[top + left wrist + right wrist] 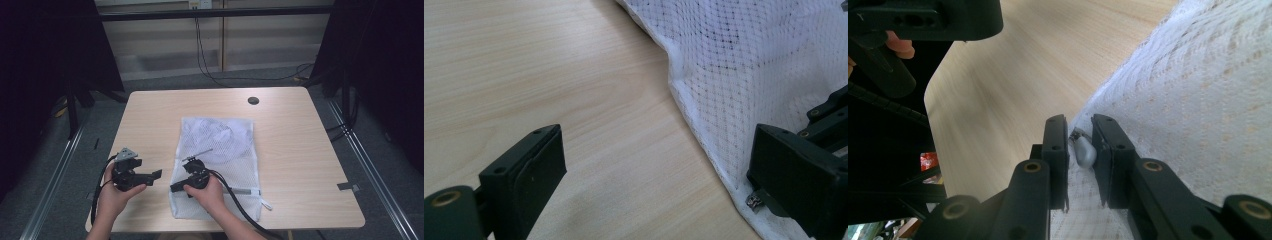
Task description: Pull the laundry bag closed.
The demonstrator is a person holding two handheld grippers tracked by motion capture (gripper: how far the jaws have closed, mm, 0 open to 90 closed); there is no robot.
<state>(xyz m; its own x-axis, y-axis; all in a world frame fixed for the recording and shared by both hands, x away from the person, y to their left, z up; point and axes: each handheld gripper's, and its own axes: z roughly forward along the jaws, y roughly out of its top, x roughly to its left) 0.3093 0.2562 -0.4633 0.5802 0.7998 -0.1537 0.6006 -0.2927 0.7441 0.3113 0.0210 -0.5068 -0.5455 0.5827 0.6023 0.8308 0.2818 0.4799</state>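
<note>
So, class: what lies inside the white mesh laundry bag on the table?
Through the mesh bag a pale, bunched shape shows in its far half; what it is cannot be told. The near half looks flat. The right gripper has its jaws around the zipper pull at the bag's edge.

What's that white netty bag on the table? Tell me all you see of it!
The white mesh bag is a see-through net pouch with stitched white edges, lying flat and a bit crumpled on the wooden table. Something pale shows inside its far half. A small metal zipper pull sits at its near left corner, between the right hand-held gripper jaws.
</note>
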